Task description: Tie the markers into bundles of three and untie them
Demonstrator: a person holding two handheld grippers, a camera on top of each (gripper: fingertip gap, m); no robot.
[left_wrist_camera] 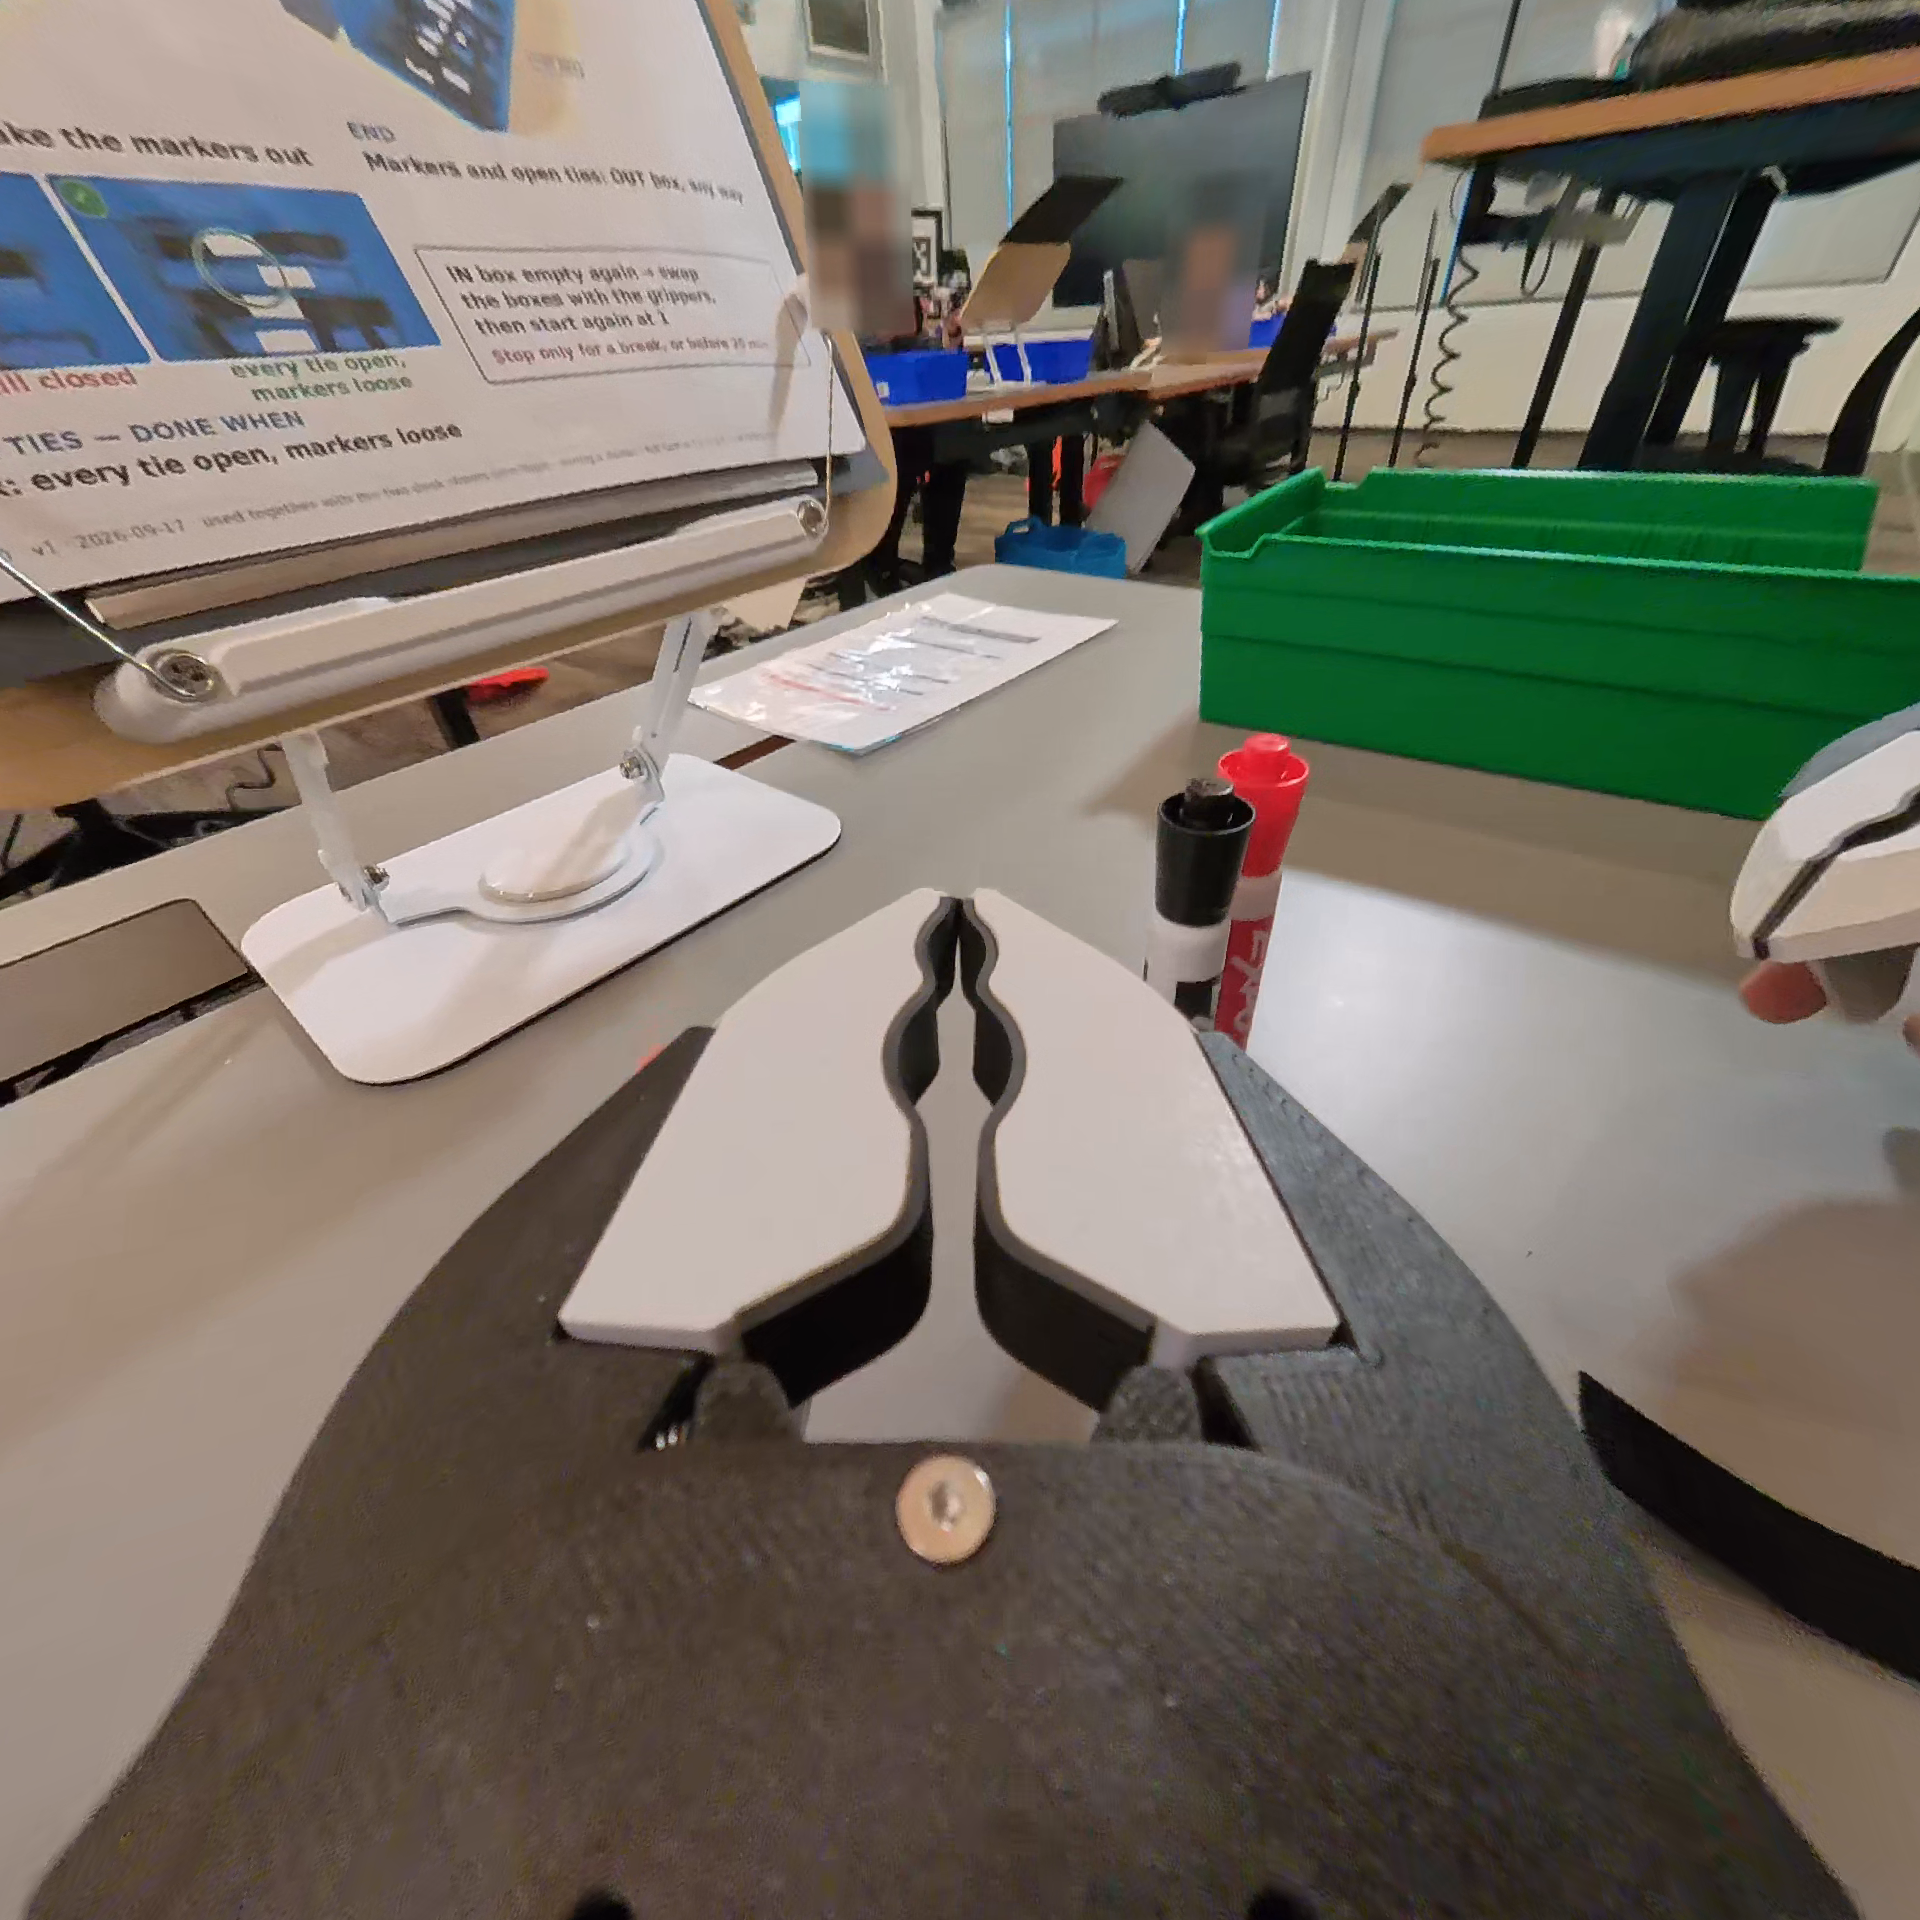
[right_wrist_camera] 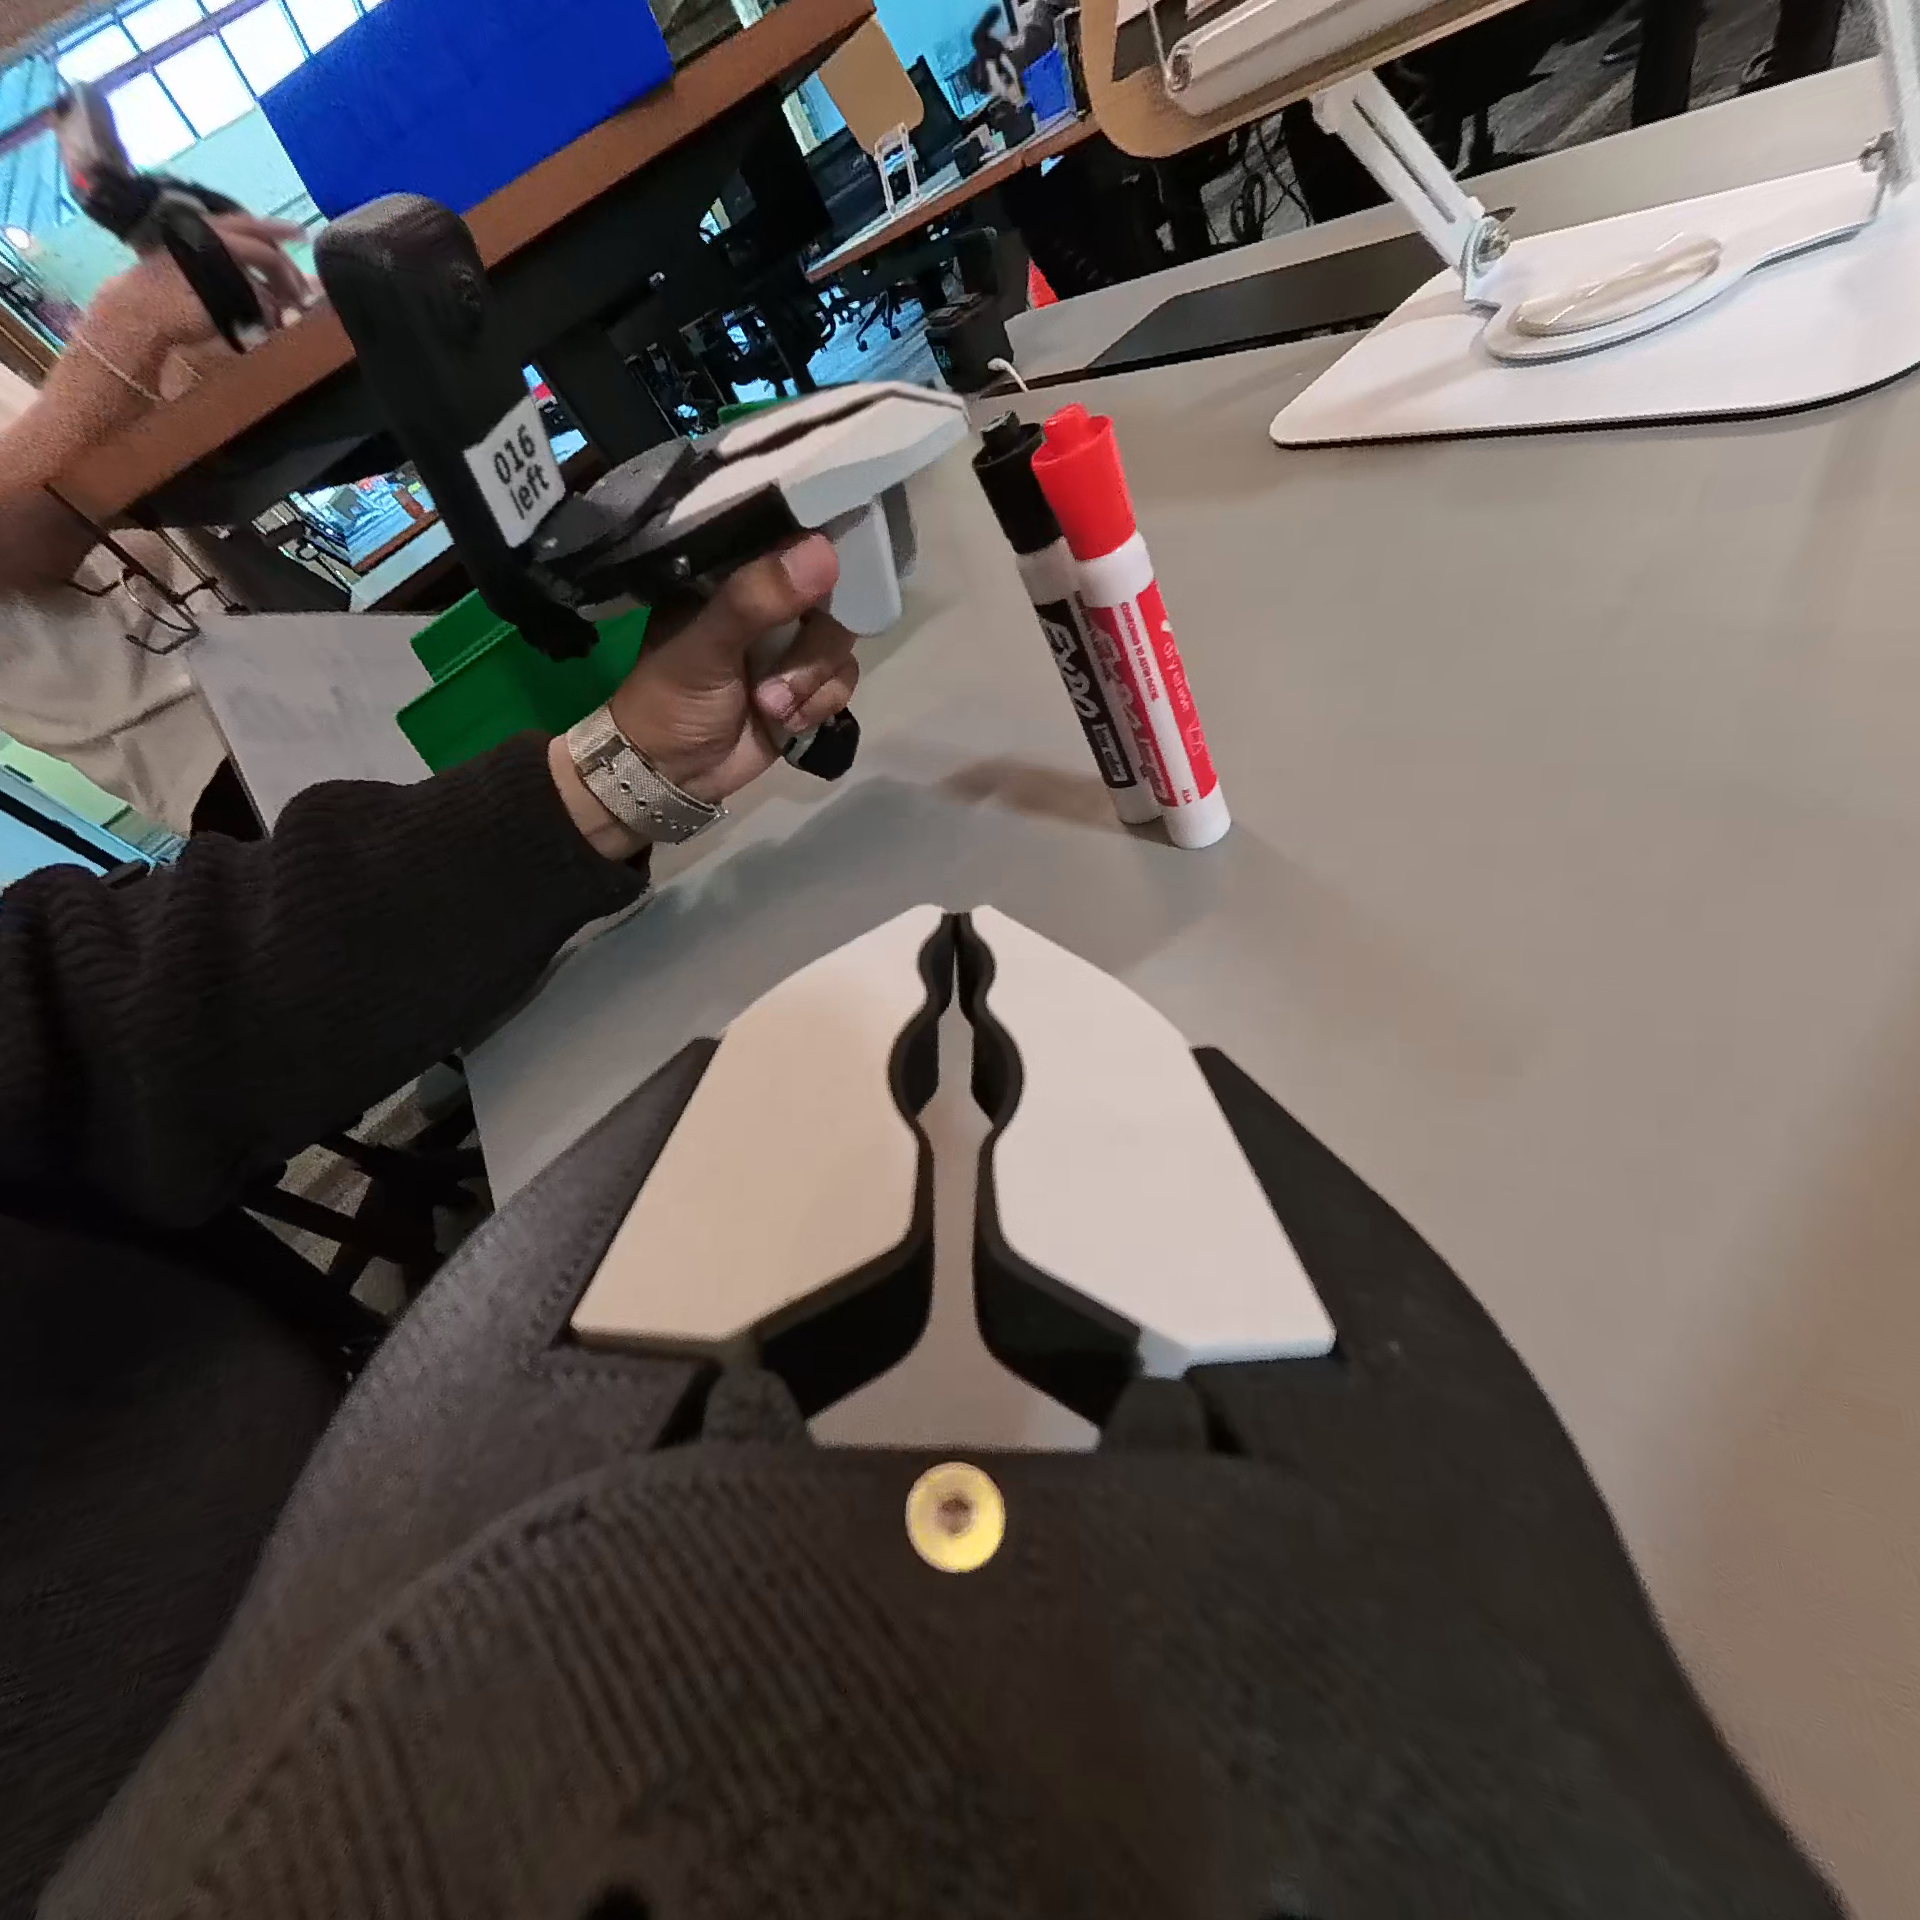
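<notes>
2 markers upright: 1 black marker point(right_wrist_camera: 1049, 613), 1 red marker point(right_wrist_camera: 1127, 634), touching

Closed left tongs point(left_wrist_camera: 958, 906) beside upright markers point(left_wrist_camera: 1226, 883).

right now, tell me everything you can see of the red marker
The red marker stands upright on its flat end on the grey table, red cap on top. Its barrel is white plastic with a red printed label. It stands right against a black marker, apparently touching. Neither gripper holds it, and no tie shows around it.
</notes>
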